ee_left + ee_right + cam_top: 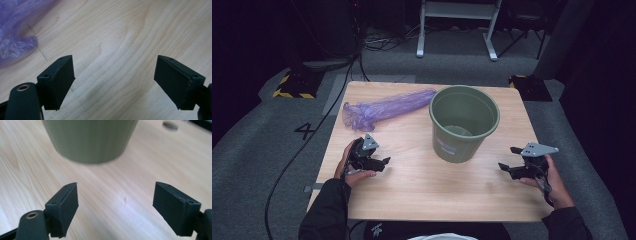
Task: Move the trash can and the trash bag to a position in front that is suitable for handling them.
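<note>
We see a light wooden table (422, 192) on grey carpet (257, 145), black cables (297, 150) trailing left, a white metal frame (457, 30) behind, and dark surroundings.

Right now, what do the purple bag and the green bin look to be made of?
Purple bag: thin plastic film, translucent and glossy, judging by its crinkles and shine. Green bin: probably rigid moulded plastic, matte olive, with smooth even walls and a rolled rim.

Cut off and blurred at the edges

The green bucket (91, 140) ran off the right gripper view's top, blurred; the purple plastic bag (17, 27) was cropped at the left gripper view's corner.
</note>
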`<state>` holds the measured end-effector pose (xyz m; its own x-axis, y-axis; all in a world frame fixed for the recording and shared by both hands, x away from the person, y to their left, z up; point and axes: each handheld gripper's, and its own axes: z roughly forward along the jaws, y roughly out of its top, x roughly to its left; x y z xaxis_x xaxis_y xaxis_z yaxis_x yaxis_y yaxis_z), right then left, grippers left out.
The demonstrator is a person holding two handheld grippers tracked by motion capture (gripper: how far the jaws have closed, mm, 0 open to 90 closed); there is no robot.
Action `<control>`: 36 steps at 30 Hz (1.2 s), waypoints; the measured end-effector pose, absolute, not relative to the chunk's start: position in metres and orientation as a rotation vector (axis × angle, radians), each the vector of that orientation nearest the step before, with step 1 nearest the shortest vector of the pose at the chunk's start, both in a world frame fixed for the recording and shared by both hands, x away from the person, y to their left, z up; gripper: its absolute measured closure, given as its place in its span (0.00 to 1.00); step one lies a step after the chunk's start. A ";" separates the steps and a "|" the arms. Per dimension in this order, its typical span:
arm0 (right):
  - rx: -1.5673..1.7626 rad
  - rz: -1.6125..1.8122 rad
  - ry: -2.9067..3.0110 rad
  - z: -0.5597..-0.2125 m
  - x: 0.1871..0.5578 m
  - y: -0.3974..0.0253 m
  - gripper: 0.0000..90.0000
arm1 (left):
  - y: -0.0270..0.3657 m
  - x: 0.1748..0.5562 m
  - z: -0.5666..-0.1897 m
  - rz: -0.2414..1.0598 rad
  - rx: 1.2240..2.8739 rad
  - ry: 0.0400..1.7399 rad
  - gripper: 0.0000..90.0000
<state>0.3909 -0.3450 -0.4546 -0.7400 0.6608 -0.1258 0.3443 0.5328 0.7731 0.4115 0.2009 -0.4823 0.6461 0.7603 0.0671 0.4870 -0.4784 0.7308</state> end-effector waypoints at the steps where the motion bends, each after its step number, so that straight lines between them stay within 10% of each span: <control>1: 0.823 1.080 2.383 -0.459 0.391 -0.347 0.22 | 0.201 0.413 -0.483 0.499 2.168 0.975 0.18; 36: 0.943 1.064 2.405 -0.502 0.399 -0.364 0.21 | 0.211 0.475 -0.452 0.666 2.059 1.092 0.20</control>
<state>0.3995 -0.3637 -0.5024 -0.7193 0.6933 -0.0437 0.4340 0.4976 0.7510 0.4750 0.2113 -0.4521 0.5118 0.8516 0.1130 0.4906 -0.3977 0.7754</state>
